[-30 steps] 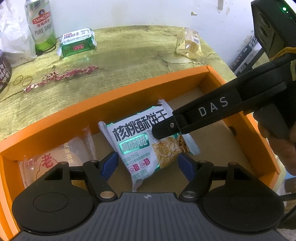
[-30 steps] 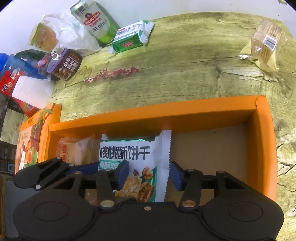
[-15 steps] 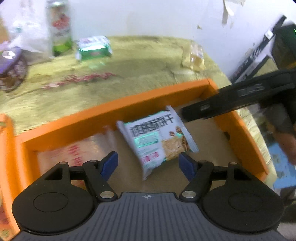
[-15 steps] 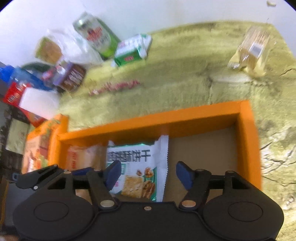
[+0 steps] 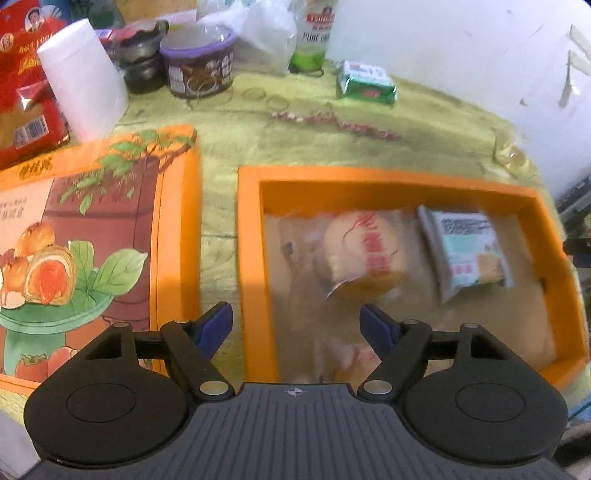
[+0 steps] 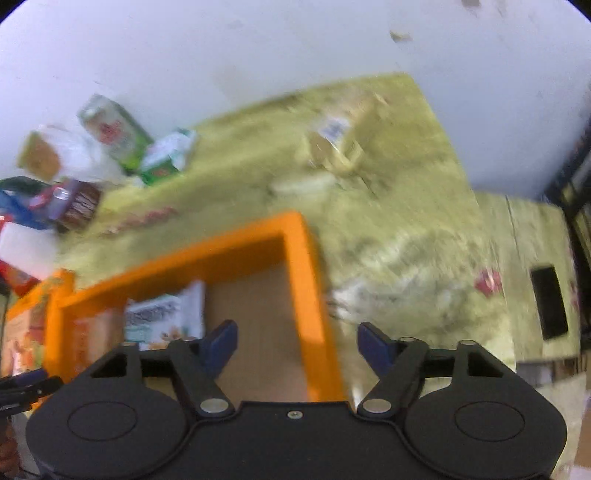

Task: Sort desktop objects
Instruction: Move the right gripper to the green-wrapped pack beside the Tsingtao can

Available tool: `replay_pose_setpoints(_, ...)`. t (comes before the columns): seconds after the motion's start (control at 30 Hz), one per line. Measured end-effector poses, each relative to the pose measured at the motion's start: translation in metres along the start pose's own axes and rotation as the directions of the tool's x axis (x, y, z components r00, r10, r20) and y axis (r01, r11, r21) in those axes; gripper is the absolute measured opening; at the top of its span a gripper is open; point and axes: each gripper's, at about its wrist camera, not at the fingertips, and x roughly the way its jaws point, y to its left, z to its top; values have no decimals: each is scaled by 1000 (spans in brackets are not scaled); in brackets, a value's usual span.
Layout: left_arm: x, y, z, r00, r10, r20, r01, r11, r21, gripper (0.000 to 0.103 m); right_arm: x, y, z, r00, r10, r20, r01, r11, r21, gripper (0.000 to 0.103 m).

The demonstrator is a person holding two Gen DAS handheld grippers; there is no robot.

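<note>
Inside the orange box (image 5: 251, 258), a biscuit packet (image 5: 467, 254) is laid near the right wall, with a round cake in clear wrap (image 5: 364, 254) just beside it. The jaws of the left gripper (image 5: 295, 325) and the right gripper (image 6: 295, 341) have just been opening; nothing is held between them.

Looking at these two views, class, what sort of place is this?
Probably a cluttered table at home, used as a snack corner: a beer can and wrapped biscuits stand against a plain wall, beside an orange gift box holding packaged pastries.
</note>
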Motion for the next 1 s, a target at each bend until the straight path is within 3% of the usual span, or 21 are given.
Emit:
replay_pose_setpoints(0.13, 12, -2, 0, 1000, 4, -11, -4, 1000, 15, 77, 13, 3, -7, 999, 17, -37, -17, 1000, 2, 59)
replay_pose_setpoints(0.23, 15, -5, 2, 1000, 15, -5, -15, 1000, 22, 77, 13, 7, -11, 999, -18, -32, 17, 1000, -19, 55)
replay_pose_setpoints(0.8, 34, -21, 38, 994, 70, -83, -60, 991, 119, 77, 7, -10, -24, 998, 27, -53, -21, 994, 104, 55)
replay_pose_setpoints(1.0, 32, -14, 38, 996, 37, -86, -27, 992, 120, 77, 8, -5, -25, 999, -1, -52, 6, 995, 96, 55)
